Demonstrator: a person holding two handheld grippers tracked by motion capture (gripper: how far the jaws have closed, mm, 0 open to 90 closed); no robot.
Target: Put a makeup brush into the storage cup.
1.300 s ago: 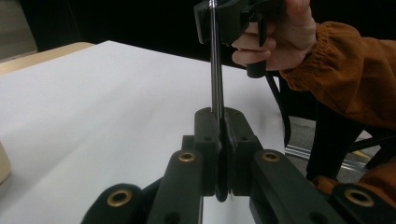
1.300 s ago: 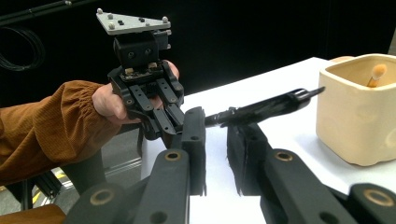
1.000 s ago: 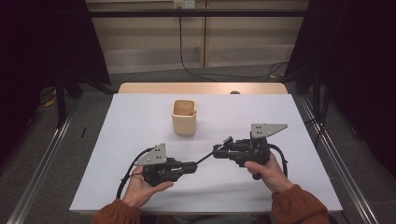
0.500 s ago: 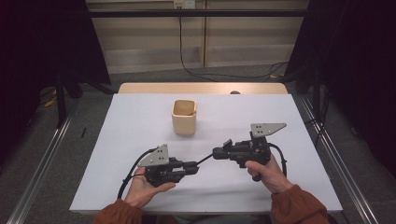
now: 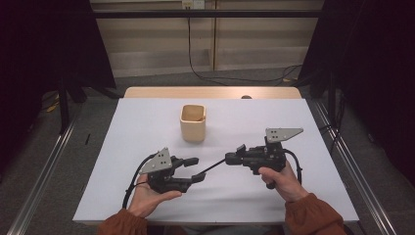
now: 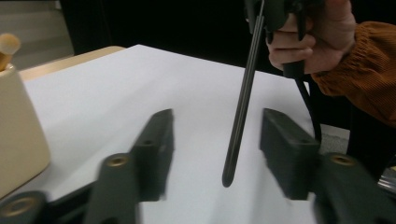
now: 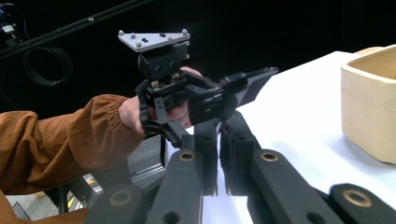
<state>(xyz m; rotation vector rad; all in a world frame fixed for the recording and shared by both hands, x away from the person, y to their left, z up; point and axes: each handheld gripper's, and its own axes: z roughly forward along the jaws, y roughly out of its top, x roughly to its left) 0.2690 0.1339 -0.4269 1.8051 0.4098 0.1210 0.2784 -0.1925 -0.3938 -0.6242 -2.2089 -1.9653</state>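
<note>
Nearest, at the bottom of the high view, both sleeves are cut off by the frame edge, and the palms hide the gripper handles.

The left gripper (image 5: pixel 195 169), matt black plastic with a grey three-cornered plate on top, sits in the lower left-centre. Its jaws have just been opening and now stand apart. In its own view the two blocky pads are blurred, with brass-coloured pivots below them.

The rod (image 6: pixel 240 109) is thin, straight and dark with a dull sheen. It comes down from the top of that view, and its rounded free end hangs between the open jaws, closer to the right-hand pad. It appears to touch neither pad.

The right gripper (image 5: pixel 229 159), right of centre in the high view, is clamped on the rod's other end. In its own view the jaws meet with only a slit between them. The rod inside the slit cannot be made out, and the left gripper beyond covers the jaw tips.

Farther up, at mid-frame, stands the cup (image 5: pixel 193 128). It is beige, smooth and squarish with rounded corners, well apart from both grippers. A pale stick, perhaps wooden, pokes above its rim at the upper left of the left gripper view.

The table (image 5: pixel 293 122) is flat white, with a wood strip along its far edge.
</note>
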